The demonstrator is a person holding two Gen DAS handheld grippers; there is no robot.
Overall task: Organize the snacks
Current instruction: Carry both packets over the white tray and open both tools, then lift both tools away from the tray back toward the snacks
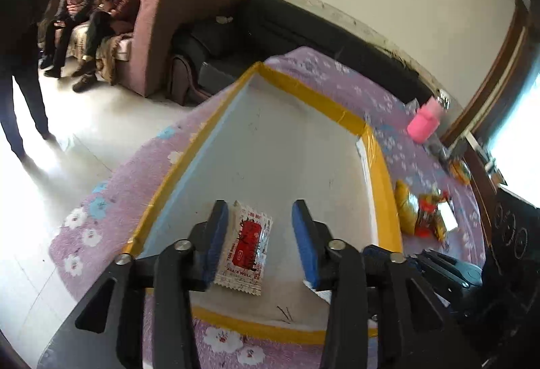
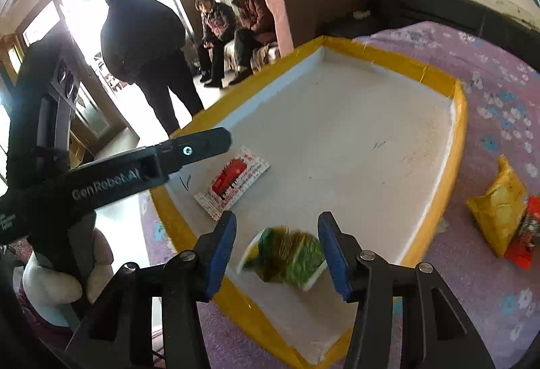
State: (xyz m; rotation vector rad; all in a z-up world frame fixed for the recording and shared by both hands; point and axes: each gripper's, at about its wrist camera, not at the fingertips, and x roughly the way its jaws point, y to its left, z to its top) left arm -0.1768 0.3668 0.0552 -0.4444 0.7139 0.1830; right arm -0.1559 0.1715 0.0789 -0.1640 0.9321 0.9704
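Left claw (image 1: 260,227): open, pads apart, low centre of the left view, gripping nothing.
Red packet (image 1: 244,251): flat in the tray, beside the left pad.
Right claw (image 2: 276,244): open.
Green packet (image 2: 287,254): blurred, between the right pads, touching neither.
Tray (image 2: 435,72): yellow-rimmed, on a purple floral cloth.
Yellow bag (image 2: 499,203): right edge, outside the tray.

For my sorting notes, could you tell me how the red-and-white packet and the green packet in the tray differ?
The red-and-white packet lies flat and sharp; the green packet looks puffy, crumpled and blurred. The red-and-white packet sits further into the tray; the green packet is nearer its front edge. Both are inside the tray.
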